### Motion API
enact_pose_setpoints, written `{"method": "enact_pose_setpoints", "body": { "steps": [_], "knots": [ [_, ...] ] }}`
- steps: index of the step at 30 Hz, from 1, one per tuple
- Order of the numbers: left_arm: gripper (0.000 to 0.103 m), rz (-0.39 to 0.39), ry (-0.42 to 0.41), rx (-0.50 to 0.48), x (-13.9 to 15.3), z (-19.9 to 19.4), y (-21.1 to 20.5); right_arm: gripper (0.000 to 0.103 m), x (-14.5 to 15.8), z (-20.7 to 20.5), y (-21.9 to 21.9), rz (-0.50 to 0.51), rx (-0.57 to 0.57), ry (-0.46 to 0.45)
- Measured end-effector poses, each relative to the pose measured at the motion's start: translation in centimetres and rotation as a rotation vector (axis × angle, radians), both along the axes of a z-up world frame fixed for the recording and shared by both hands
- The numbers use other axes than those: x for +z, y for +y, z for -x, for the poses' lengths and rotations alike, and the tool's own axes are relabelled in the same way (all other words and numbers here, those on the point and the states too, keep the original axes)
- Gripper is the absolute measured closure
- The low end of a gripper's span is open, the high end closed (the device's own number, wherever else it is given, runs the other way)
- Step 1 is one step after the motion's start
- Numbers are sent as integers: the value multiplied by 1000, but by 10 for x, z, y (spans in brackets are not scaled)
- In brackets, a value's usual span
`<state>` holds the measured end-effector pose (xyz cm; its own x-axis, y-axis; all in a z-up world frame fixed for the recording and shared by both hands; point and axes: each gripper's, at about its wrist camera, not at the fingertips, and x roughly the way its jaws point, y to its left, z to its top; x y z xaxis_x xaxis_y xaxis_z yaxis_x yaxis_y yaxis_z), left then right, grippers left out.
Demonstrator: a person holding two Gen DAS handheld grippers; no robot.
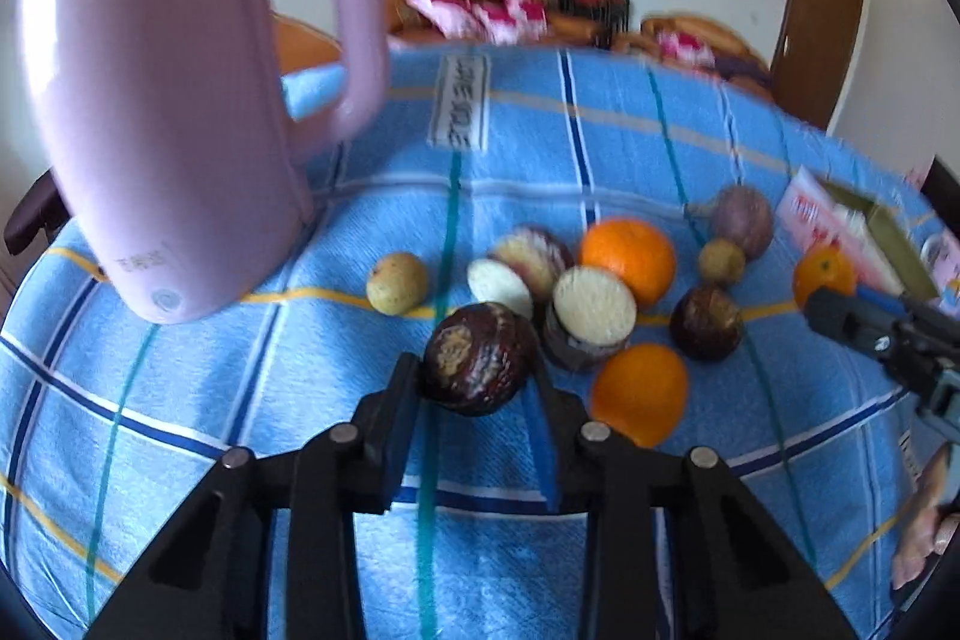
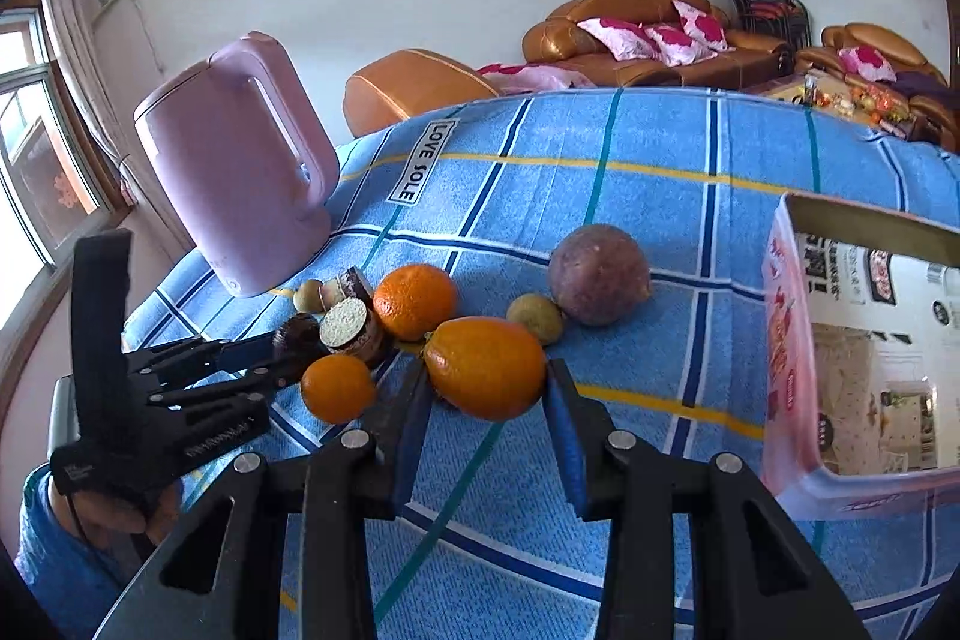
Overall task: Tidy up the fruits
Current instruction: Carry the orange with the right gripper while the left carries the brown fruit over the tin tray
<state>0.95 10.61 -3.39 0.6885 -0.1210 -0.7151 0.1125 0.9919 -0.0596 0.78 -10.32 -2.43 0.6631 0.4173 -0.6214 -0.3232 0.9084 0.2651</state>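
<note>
Left tool [image 1: 477, 370] clamps dark fruit [image 1: 480, 358]; right tool [image 2: 487, 382] clamps orange [image 2: 486, 367].

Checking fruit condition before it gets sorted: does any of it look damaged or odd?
Yes: two dark-skinned fruits in the middle of the pile are cut open, one showing a pale flat face, another beside it. The rest look whole.

The left gripper [image 1: 477, 370] points down at a slant, its two black fingers [image 1: 399, 400] closed against the sides of a dark passion fruit [image 1: 480, 358]. The right gripper [image 2: 487, 381] slants down likewise, its jaws clamped on an orange [image 2: 486, 367]. In the right wrist view, a hand [image 2: 129, 511] grasps the left gripper's handle at the lower left.
</note>
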Motion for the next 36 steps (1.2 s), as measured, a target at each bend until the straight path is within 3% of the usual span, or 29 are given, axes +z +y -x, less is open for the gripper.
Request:
{"method": "enact_pose_setpoints", "body": {
  "steps": [4,14,21,28,36],
  "knots": [
    [68,30,-115,19,17,23,5,63,11,6,-5,15,-24,-55],
    [67,32,-215,-50,55,33,-46,63,40,17,-65,103,-221,-195],
    [67,61,-224,-153,58,26,-113,63,38,21,-133,140,-355,-208],
    [67,80,-220,-258,66,20,-181,63,28,18,-183,187,-417,-174],
    [67,92,-133,-365,43,9,-260,63,17,14,-212,185,-429,-113]
  ]
}}
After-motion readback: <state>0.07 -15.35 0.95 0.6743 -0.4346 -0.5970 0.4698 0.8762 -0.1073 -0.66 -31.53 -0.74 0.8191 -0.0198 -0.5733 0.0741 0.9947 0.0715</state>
